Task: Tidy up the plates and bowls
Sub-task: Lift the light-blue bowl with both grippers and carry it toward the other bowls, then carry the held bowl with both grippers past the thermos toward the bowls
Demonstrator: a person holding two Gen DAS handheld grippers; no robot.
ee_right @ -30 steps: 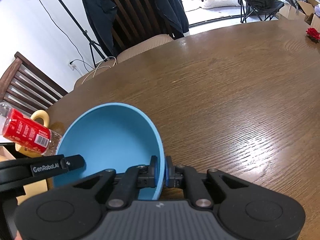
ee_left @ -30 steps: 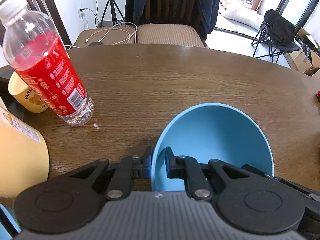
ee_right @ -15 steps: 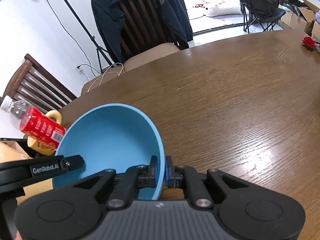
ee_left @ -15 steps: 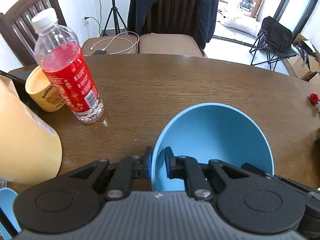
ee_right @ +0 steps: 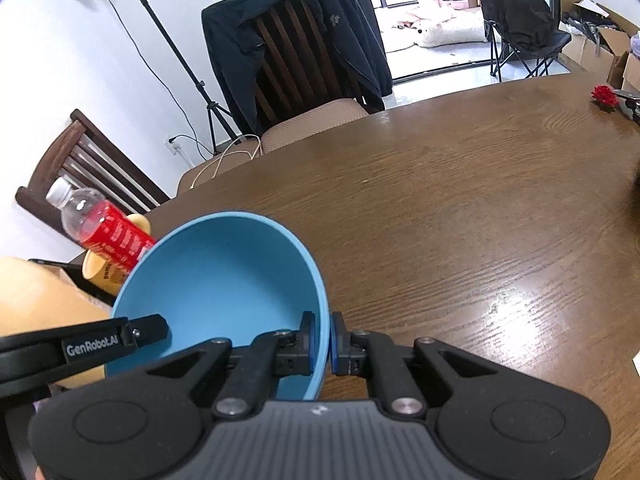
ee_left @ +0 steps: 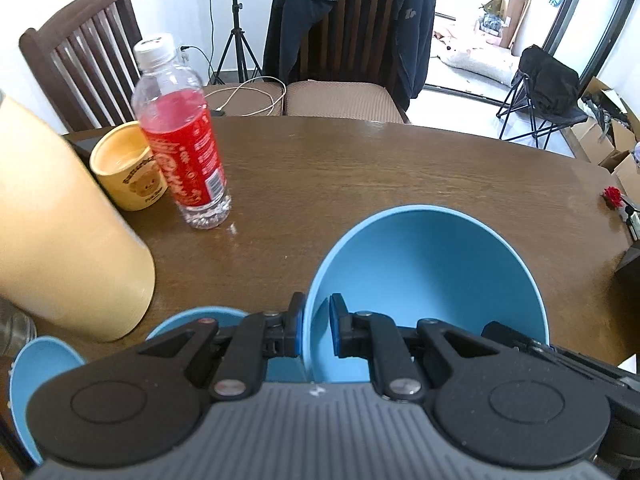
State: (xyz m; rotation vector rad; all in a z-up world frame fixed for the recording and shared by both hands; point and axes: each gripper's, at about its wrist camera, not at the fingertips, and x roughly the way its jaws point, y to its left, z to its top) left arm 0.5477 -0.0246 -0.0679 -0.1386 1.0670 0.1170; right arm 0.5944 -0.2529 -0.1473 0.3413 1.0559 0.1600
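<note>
Wooden table [ee_left: 360, 184] fills both views, and more of it shows than a second ago: the far edge has dropped toward the middle of the frame, so I read both hands as lifting and drawing back. From the left wrist, the yellow jug [ee_left: 60, 240] stands at 9 o'clock, the bottle [ee_left: 182, 140] at 10, now whole to its cap, with the mug [ee_left: 128, 168] touching it. The bowl [ee_left: 428, 292] hangs off the table between my grippers. My left gripper [ee_left: 318, 330] pinches its near rim, nearly closed; my right gripper [ee_right: 322, 342] clamps the opposite rim almost fully closed. Two more blue dishes [ee_left: 44, 384] have come into view at 7 o'clock, a likely stacking spot.
</note>
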